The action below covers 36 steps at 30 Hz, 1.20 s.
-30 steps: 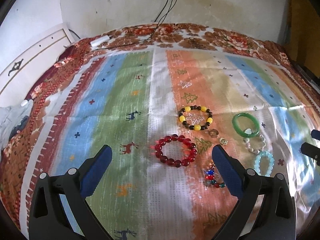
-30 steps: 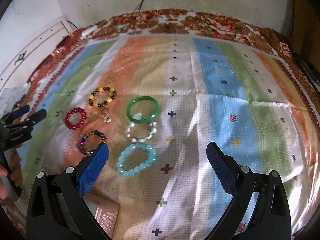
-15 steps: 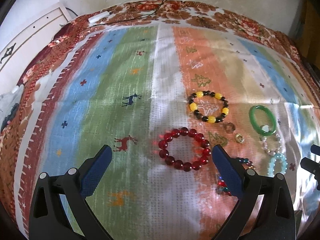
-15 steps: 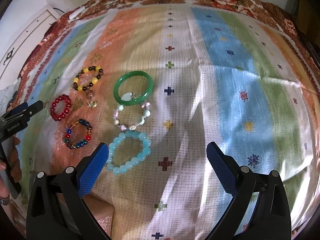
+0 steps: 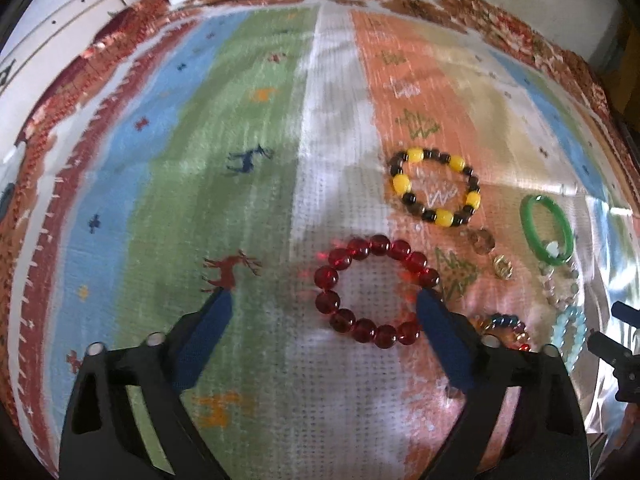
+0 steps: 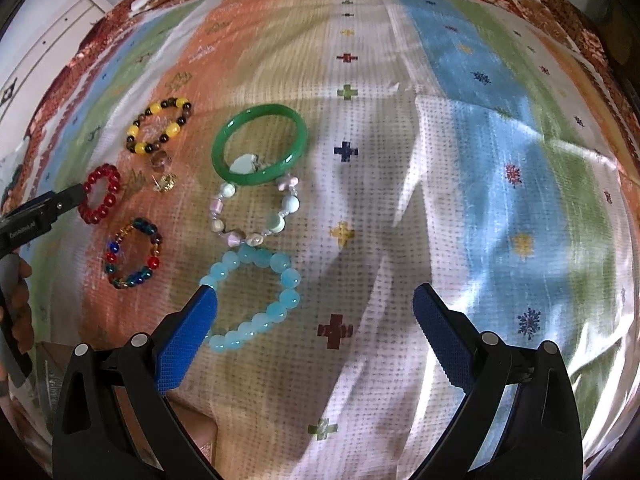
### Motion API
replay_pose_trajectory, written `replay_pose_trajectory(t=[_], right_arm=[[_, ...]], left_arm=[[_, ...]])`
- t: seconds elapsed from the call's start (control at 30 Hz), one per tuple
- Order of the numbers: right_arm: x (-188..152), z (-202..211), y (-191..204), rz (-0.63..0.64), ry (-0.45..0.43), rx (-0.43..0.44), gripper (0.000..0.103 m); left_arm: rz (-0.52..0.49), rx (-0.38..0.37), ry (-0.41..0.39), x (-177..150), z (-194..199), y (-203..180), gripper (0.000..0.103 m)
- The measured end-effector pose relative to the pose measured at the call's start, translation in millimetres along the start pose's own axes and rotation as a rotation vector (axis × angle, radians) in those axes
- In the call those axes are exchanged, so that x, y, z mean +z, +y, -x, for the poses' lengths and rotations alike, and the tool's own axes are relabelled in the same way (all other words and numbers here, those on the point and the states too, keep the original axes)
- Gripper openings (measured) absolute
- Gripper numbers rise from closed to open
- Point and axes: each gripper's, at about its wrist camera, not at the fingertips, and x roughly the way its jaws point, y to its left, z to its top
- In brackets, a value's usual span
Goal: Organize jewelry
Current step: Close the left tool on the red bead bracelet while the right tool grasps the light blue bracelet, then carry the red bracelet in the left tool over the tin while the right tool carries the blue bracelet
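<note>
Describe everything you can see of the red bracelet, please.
The red bracelet is a closed ring of round, glossy, see-through dark red beads, like glass. It lies flat on the striped cloth, on the white stripe next to the orange one. The open left claw is around it: one blue finger covers its right edge, but contact is unclear. The yellow and black bracelet lies apart, farther back.
</note>
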Motion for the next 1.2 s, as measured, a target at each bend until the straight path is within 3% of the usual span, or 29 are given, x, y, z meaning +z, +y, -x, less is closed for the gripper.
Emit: replay_pose_trajectory(t=[0.33,0.4,0.47,0.53,0.67,0.73,0.8,0.97,1.2], right_arm=[[0.3,-14.9,3.1,0.012,0.037,0.010,0.091],[0.8,-17.1,4.7,0.023,0.036,-0.003,0.086],[1.1,-18.4,5.7,0.031,0.035,-0.013,0.082],[1.6,-19.8,6.6,0.042,0.035,-0.033,0.072],[-0.1,-16.8,8.0,0.062,0.032,0.006,0.032],[-0.1,-16.7,9.9,0.070,0.031,0.013,0.026],[-0.7,-16.1,10.6,0.072,0.034,0.033,0.014],[-3.5,-7.6,16.6,0.087,0.029,0.080,0.012],[-5.7,30.9,37.7,0.159,-0.080,0.104,0.012]], left_arm=[[-0.040,0.047,0.029,0.7,-17.9,-4.9,0.079],[-0.046,0.051,0.027,1.1,-18.5,-5.7,0.073],[-0.062,0.047,0.027,1.3,-17.3,-8.8,0.060],[-0.071,0.057,0.025,0.9,-16.1,-11.3,0.049],[-0.050,0.059,0.032,0.4,-15.6,-9.4,0.020],[-0.060,0.057,0.031,-1.0,-15.2,-10.6,0.017],[-0.062,0.053,0.027,-1.5,-14.0,-10.5,0.013],[-0.044,0.029,0.022,-2.6,-7.2,-7.2,0.013],[-0.041,-0.027,-0.047,-8.7,25.8,-12.7,0.013]])
